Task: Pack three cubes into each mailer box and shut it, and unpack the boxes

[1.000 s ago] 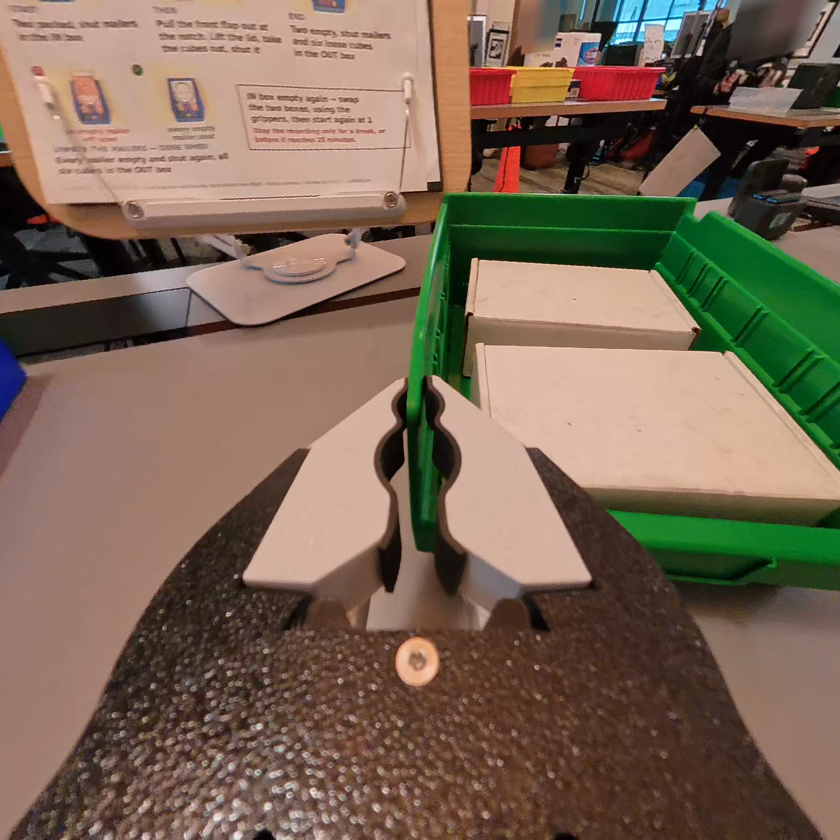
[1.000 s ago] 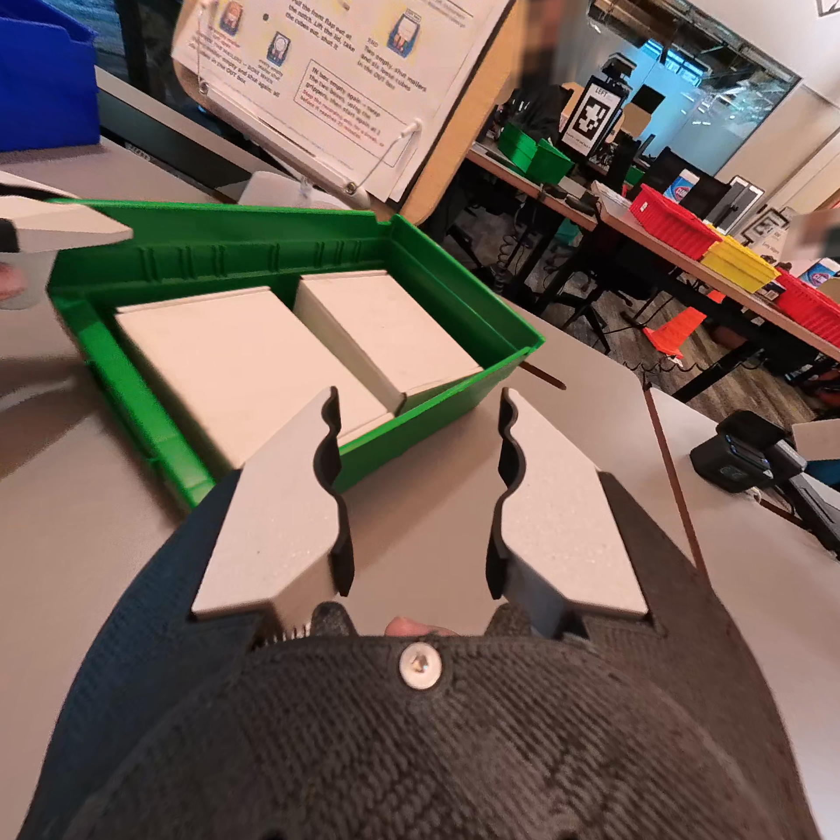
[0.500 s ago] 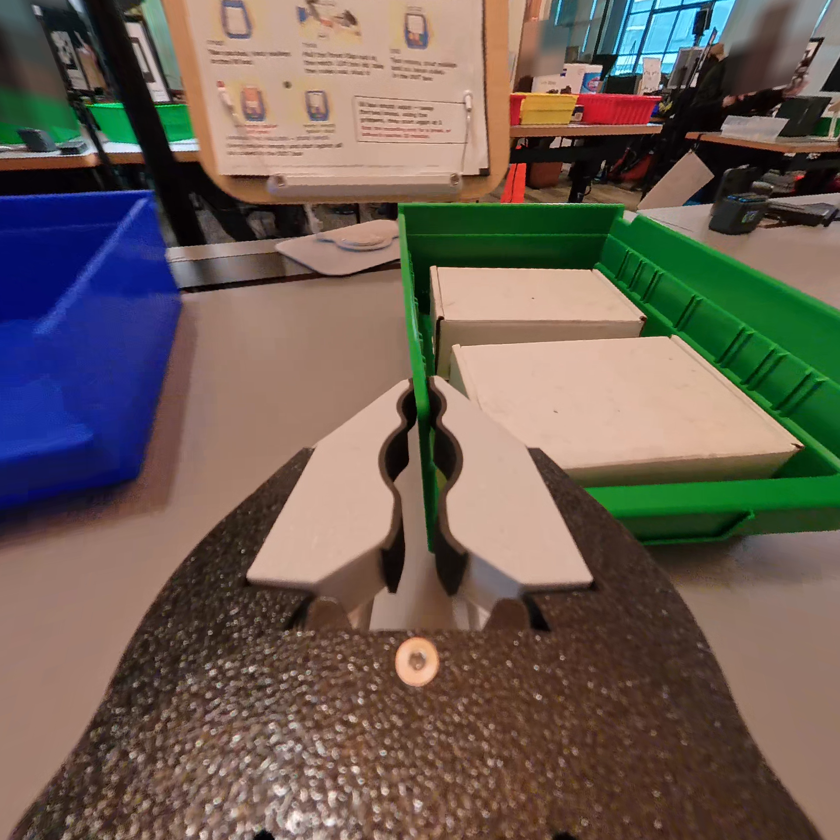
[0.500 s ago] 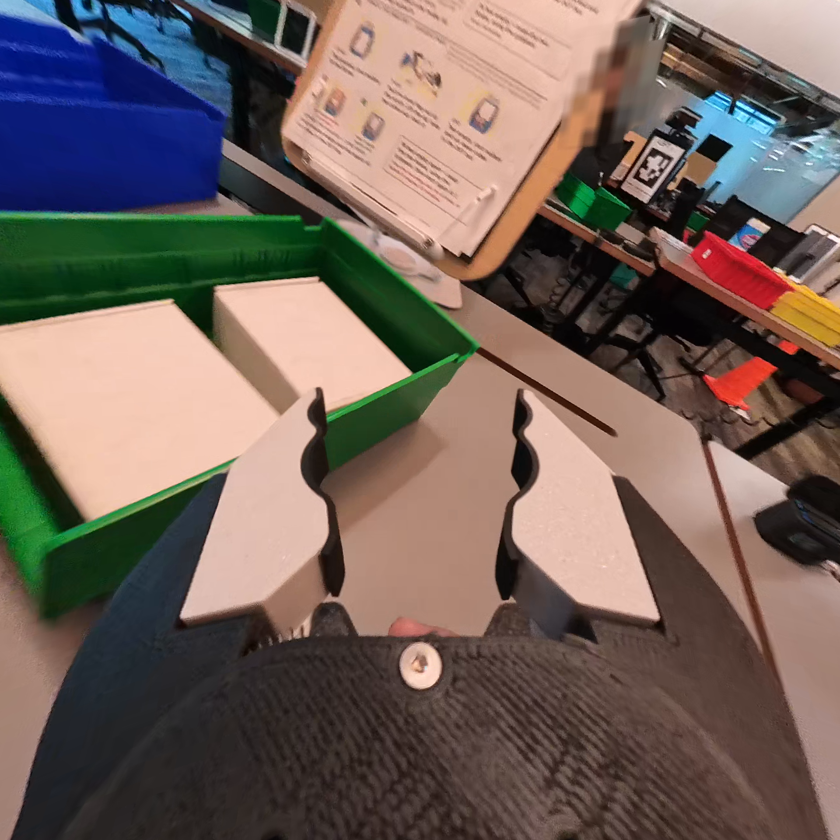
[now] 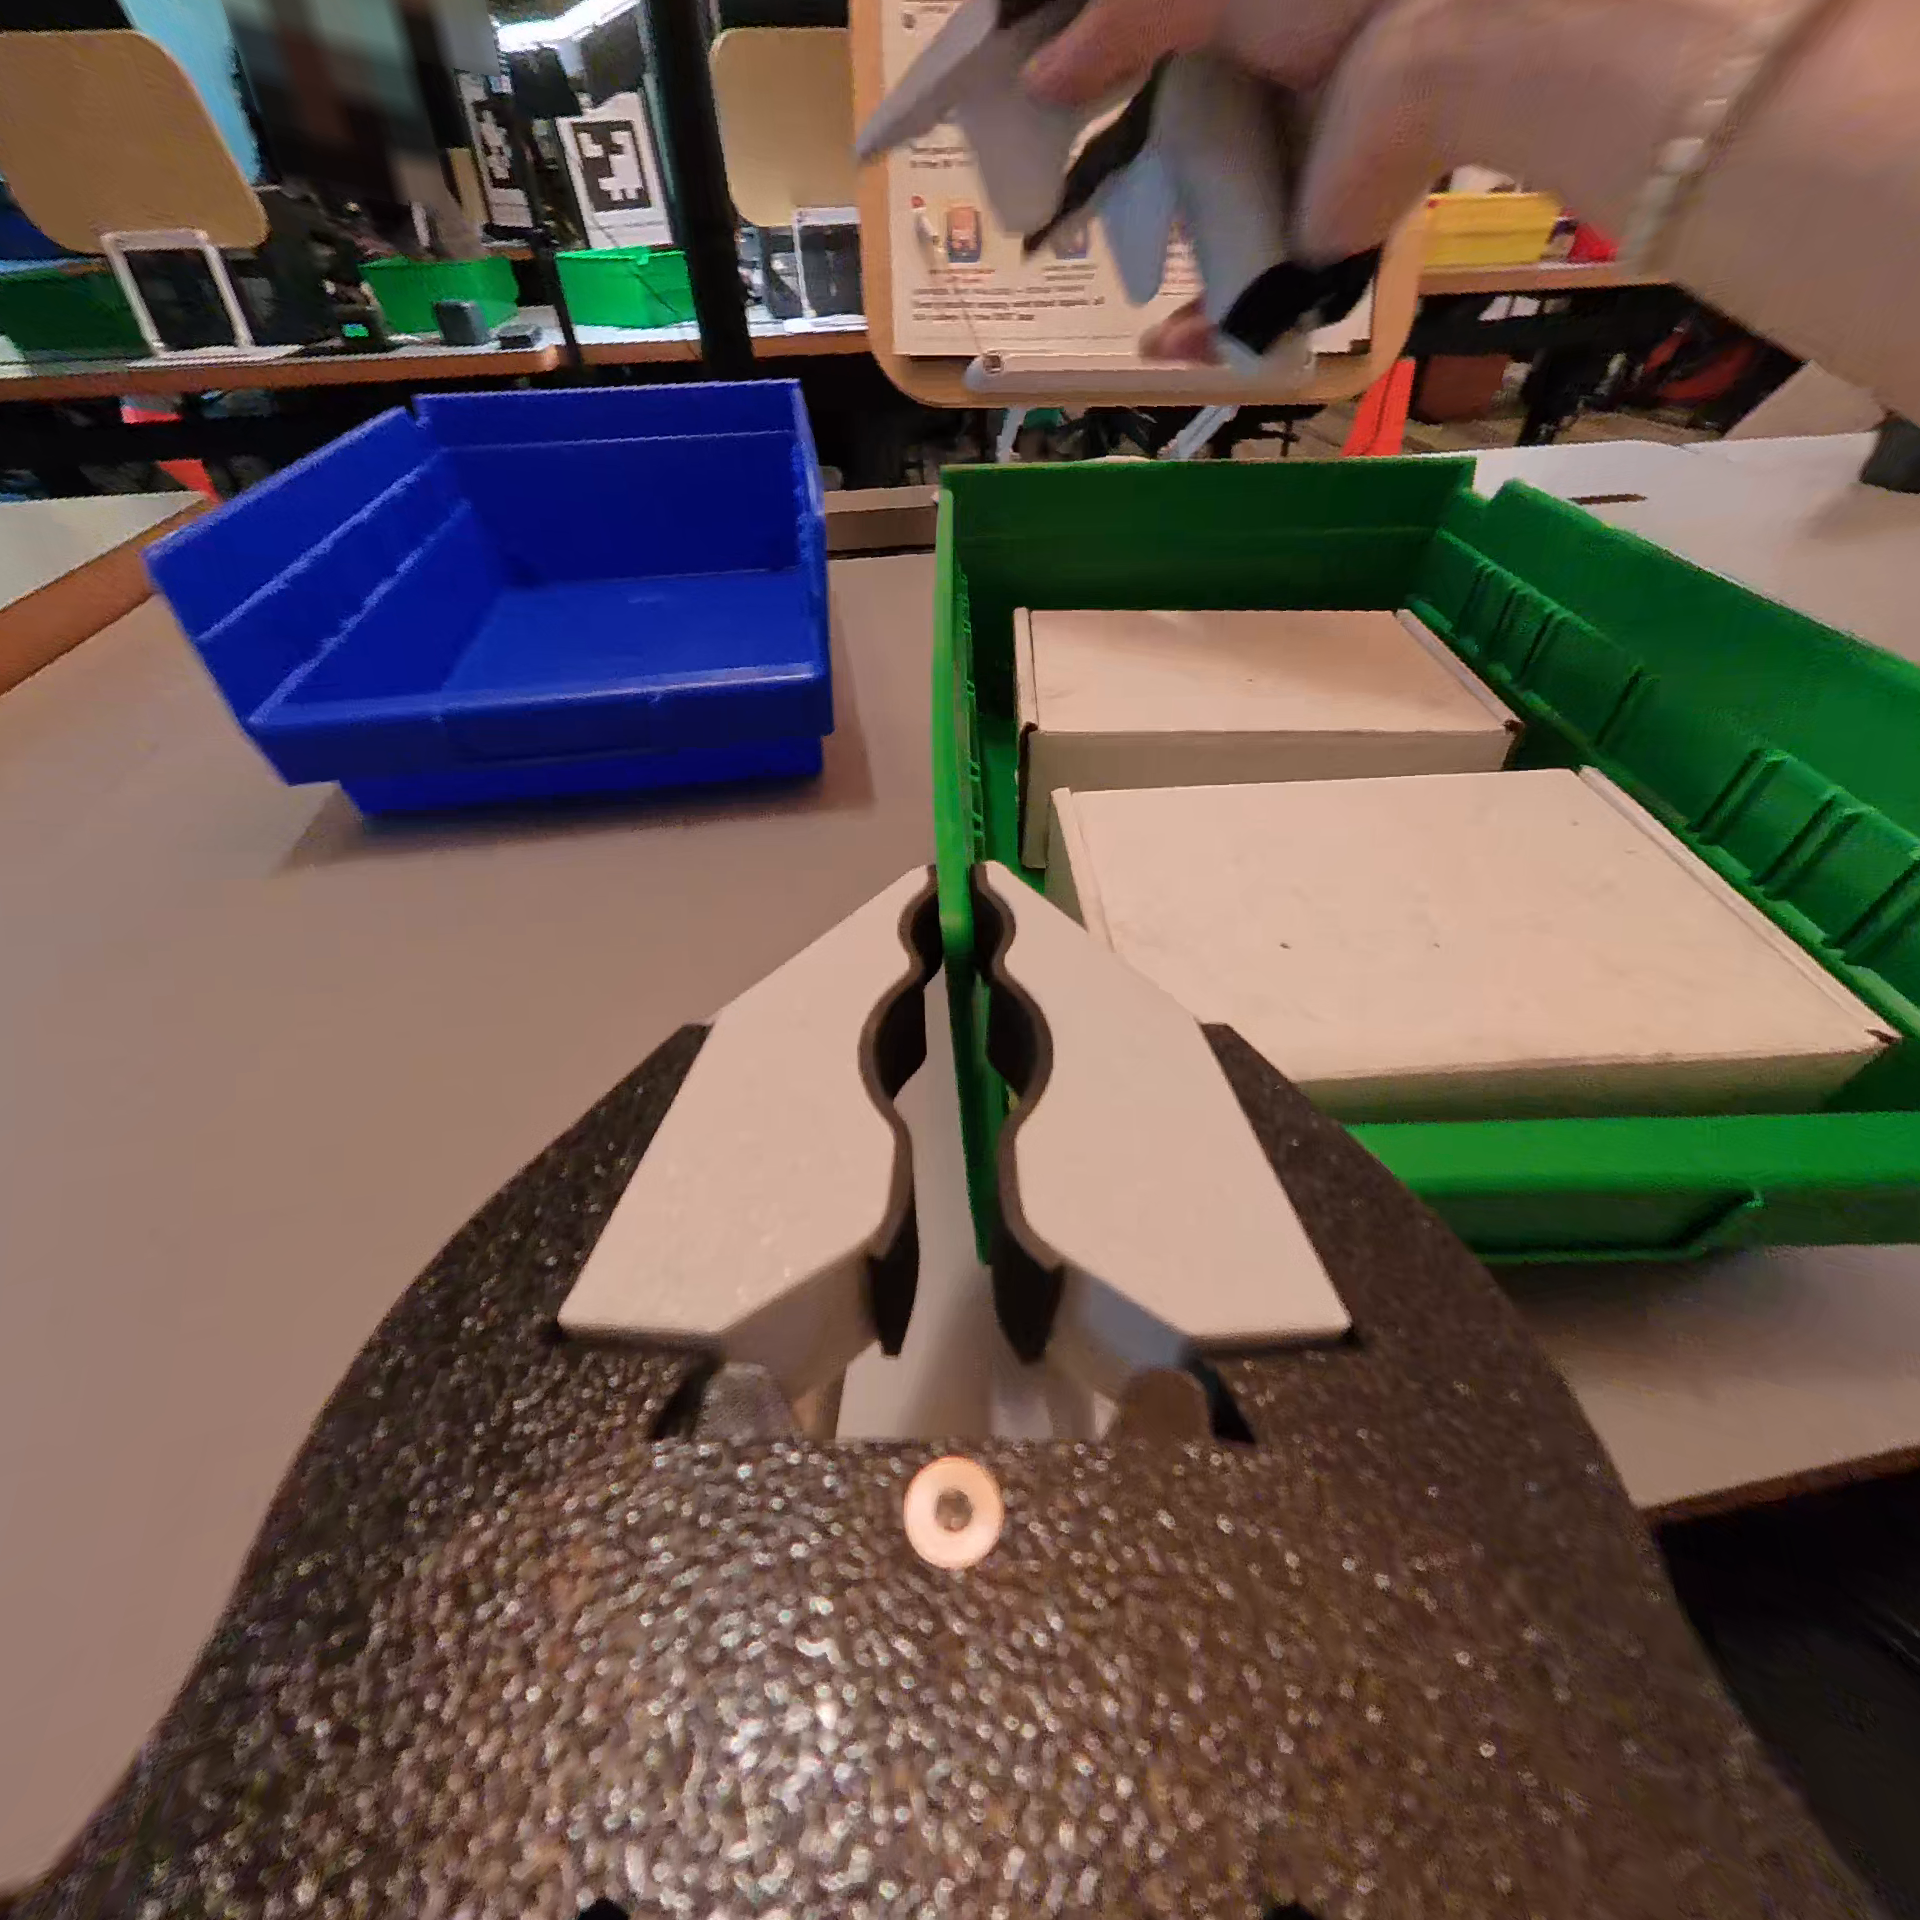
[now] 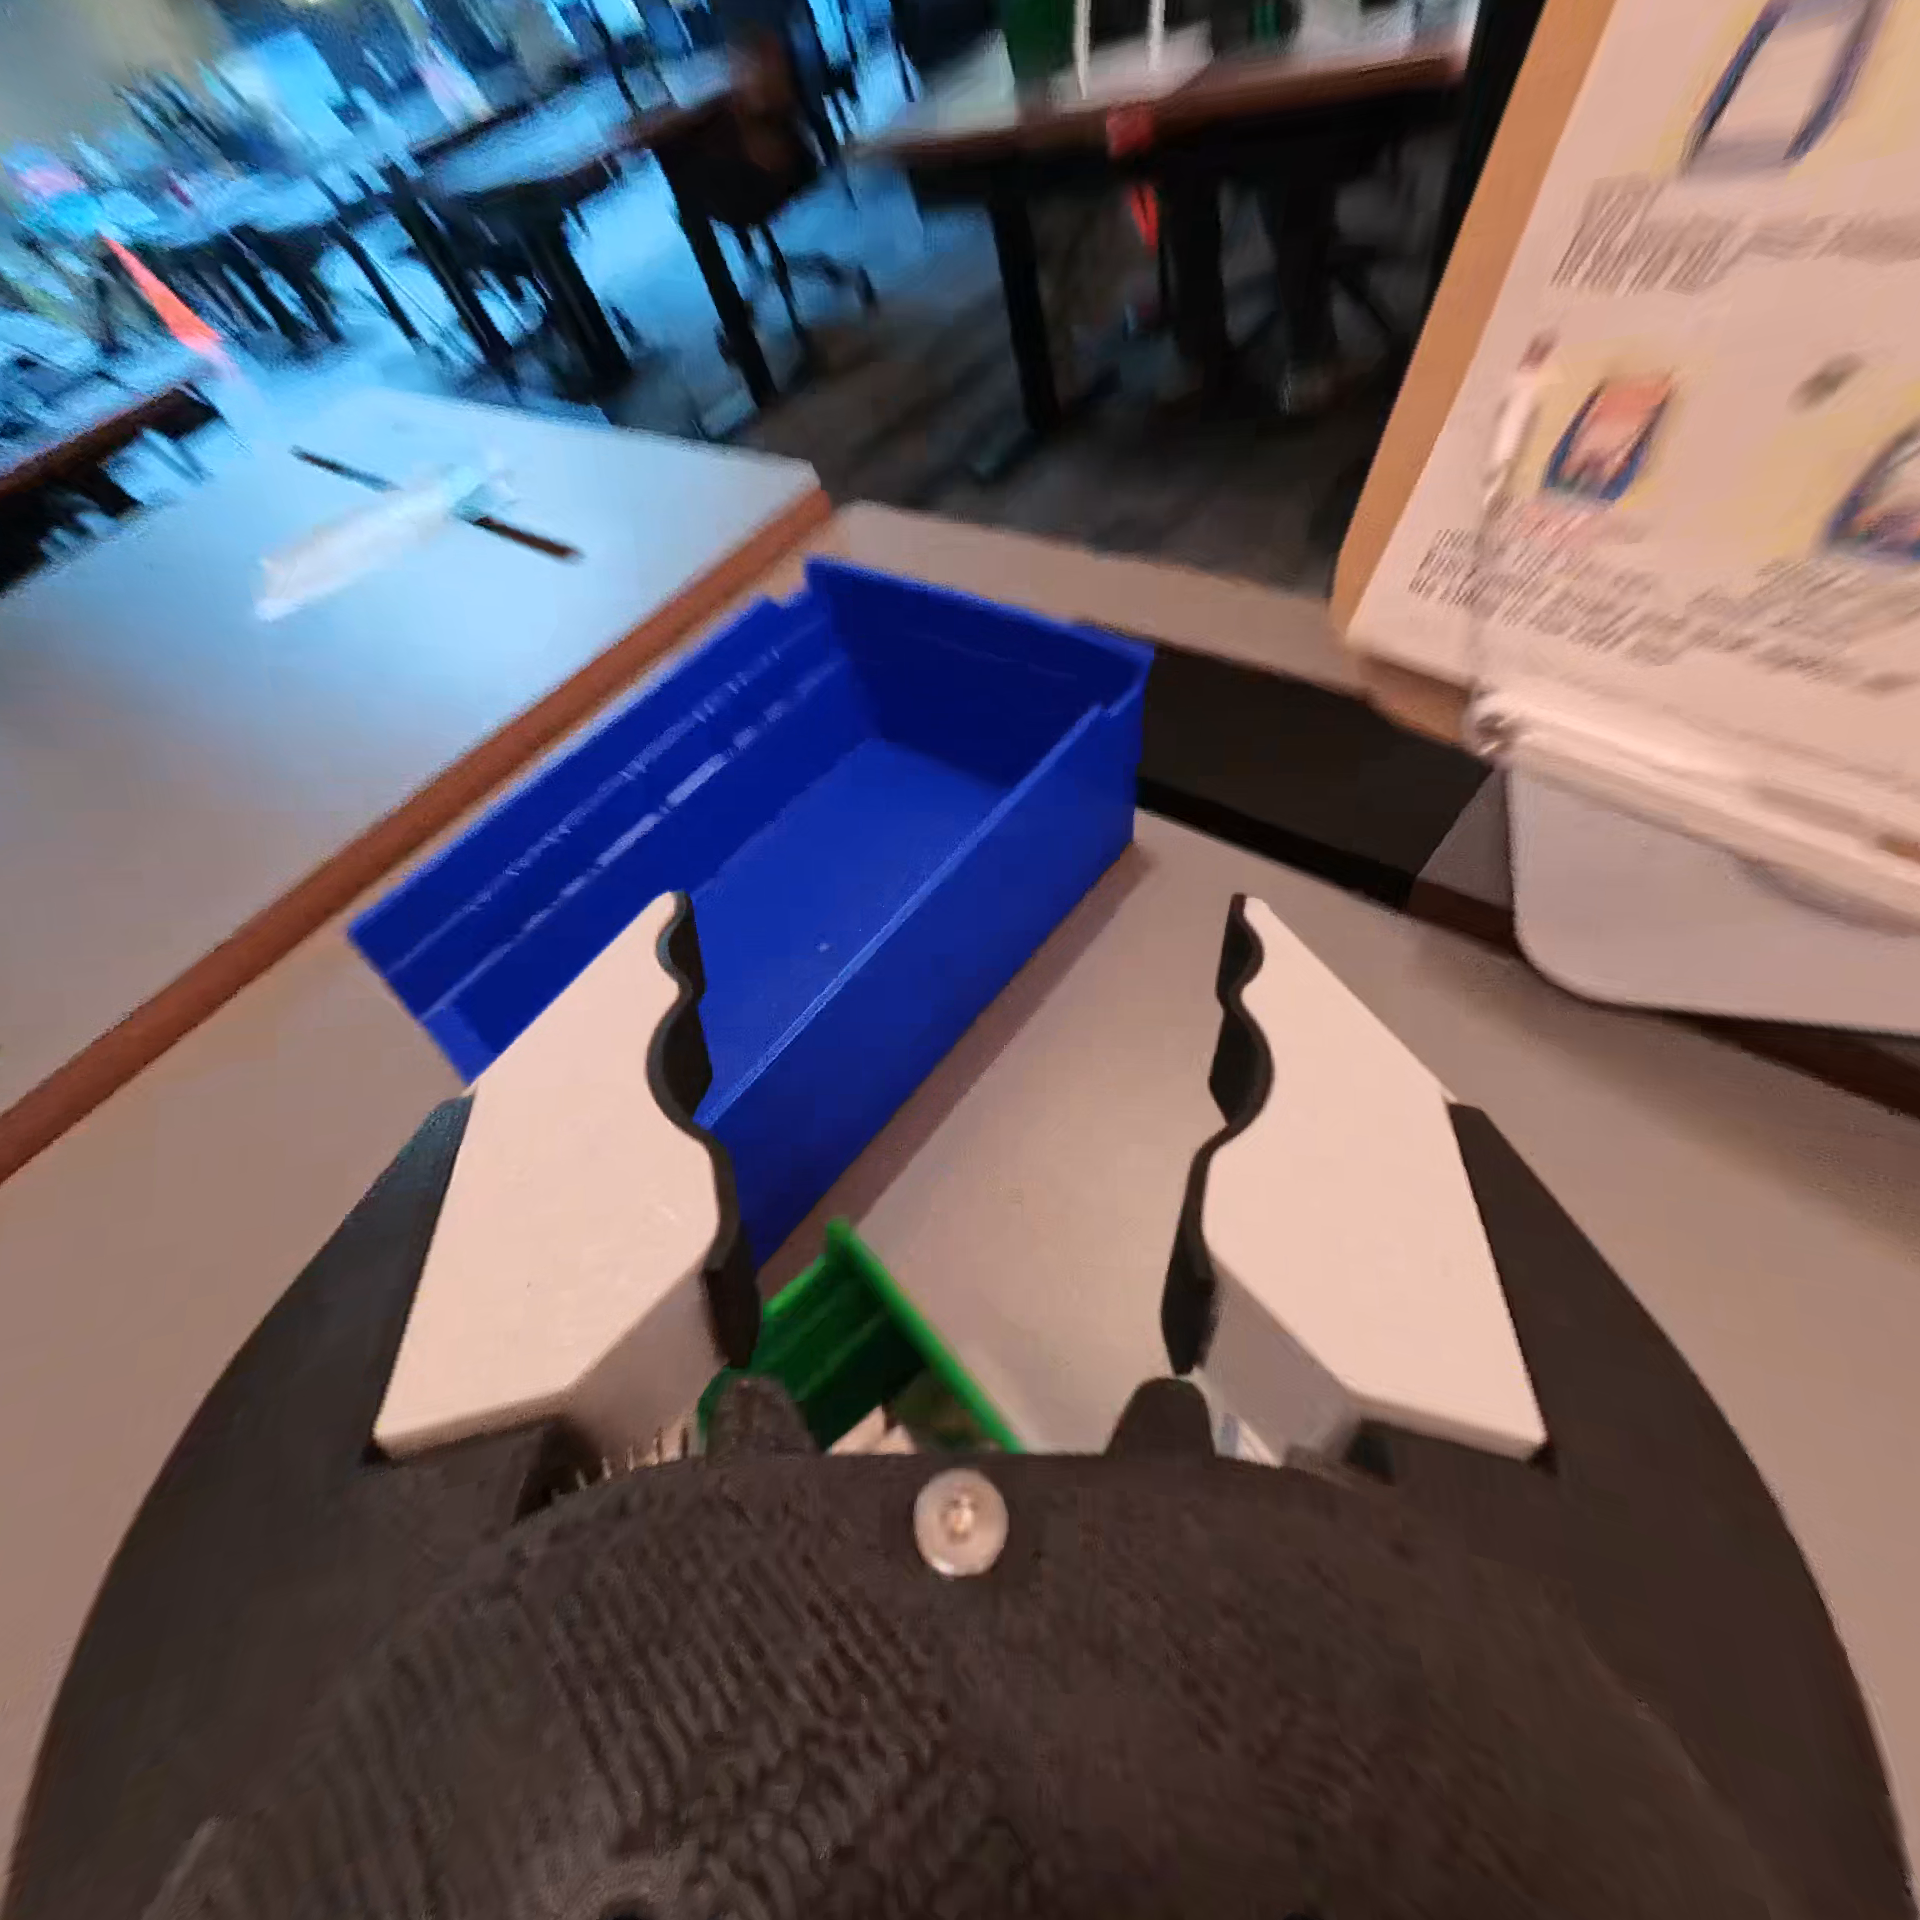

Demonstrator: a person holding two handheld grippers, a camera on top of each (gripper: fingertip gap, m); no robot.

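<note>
Mailer boxes [image 5: 1455, 925], two white ones, both shut, sat one behind the other inside the green bin [image 5: 1683, 717], just right of my left claw [image 5: 958, 914], which was pinched tight on the bin's left wall. My right claw [image 6: 961, 925] hung spread wide and empty, up high, pointing off at the blue bin [image 6: 831, 852]. So I reckon the near box, long side facing me, was closer to my left

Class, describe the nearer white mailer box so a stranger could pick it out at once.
Find the green plastic bin on the grey table. Two shut white cardboard mailer boxes lie inside. Yours, the nearer white mailer box, sits by the bin's front wall, closest to the camera.
</note>
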